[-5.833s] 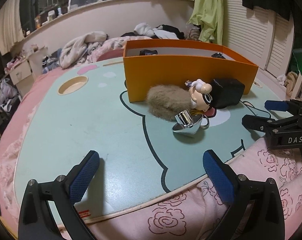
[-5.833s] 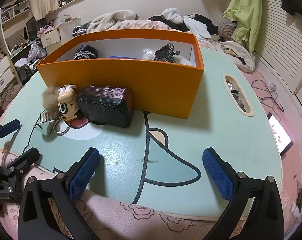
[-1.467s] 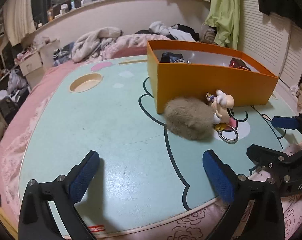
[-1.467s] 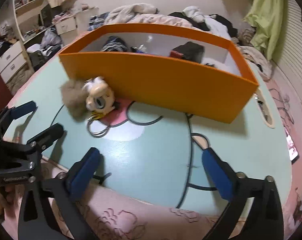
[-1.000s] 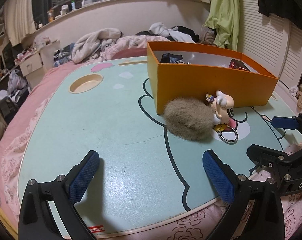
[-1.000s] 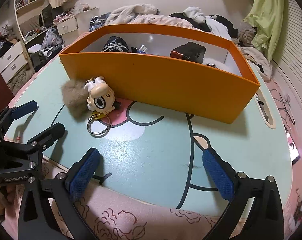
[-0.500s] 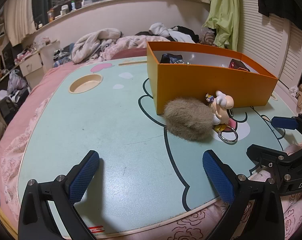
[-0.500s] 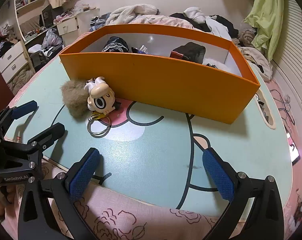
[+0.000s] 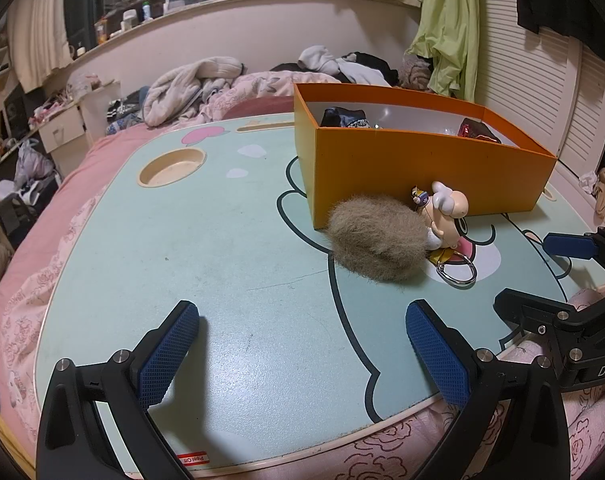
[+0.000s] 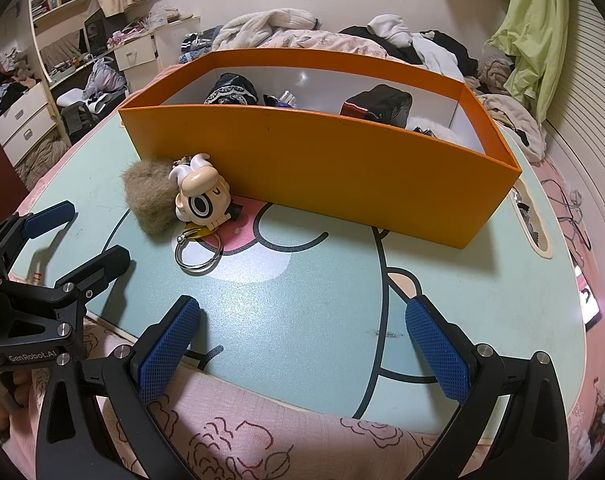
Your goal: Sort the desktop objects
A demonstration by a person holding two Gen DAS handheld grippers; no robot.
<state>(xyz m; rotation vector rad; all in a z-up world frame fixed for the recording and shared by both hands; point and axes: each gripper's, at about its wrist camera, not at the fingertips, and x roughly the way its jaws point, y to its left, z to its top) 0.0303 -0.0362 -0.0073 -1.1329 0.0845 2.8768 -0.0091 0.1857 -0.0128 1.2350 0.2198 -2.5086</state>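
left gripper [image 9: 302,354] and right gripper [image 10: 302,350]: jaws spread wide, empty | cartoon-figure keychain [image 10: 201,199] with fur pom-pom [image 9: 378,237] and metal ring [image 10: 197,253]: on table [image 9: 206,264], touching orange box [image 10: 322,168] front | likely light; fur soft, compressible, ring slippery, so pinch the hard figure head

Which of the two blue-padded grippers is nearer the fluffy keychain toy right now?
The left gripper, seen at the right wrist view's left edge. It sits close beside the fluffy keychain toy; the right gripper is farther back.

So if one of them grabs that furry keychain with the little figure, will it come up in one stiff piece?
Probably not. The fur ball looks soft and should squash; the figure looks hard, and the metal ring would likely dangle. Seems light.
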